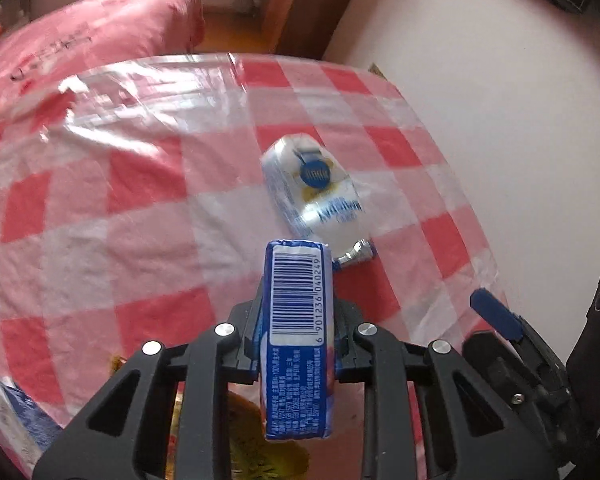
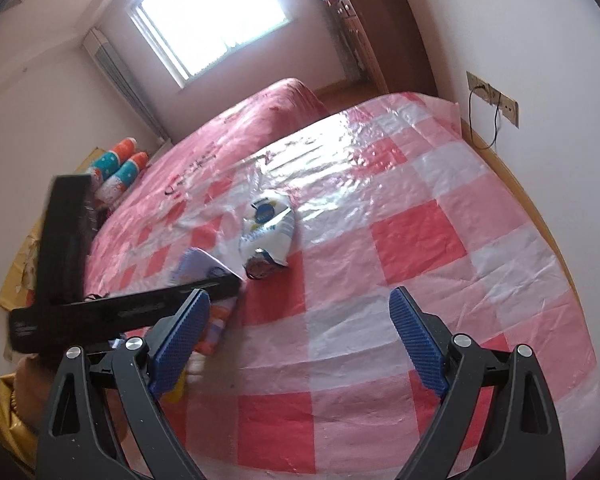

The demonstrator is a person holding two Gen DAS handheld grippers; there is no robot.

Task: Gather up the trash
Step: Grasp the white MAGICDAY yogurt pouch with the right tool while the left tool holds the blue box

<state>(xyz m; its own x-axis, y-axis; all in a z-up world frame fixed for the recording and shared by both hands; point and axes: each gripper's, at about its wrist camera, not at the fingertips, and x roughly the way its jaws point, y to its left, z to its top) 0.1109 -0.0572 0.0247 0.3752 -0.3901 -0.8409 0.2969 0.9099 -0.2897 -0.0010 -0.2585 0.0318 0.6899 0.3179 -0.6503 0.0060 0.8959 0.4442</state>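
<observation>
My left gripper (image 1: 296, 312) is shut on a blue and white drink carton (image 1: 298, 320), barcode side up, held above the checked sheet. A crumpled white and blue snack bag (image 1: 316, 192) lies on the sheet just beyond it; it also shows in the right wrist view (image 2: 266, 232). My right gripper (image 2: 300, 316) is open and empty, its blue pads (image 2: 414, 336) spread over the sheet. The left gripper's black body (image 2: 112, 316) crosses the left of the right wrist view, with the carton (image 2: 204, 268) partly hidden behind it.
A red and white checked plastic sheet (image 2: 420, 236) covers the bed. A pink bedspread (image 1: 100, 36) lies beyond it. Another blue and white carton (image 1: 16, 420) and a yellow bag (image 1: 260, 440) sit at the near left. A wooden cabinet (image 2: 376, 28) and wall sockets (image 2: 496, 100) stand at the right.
</observation>
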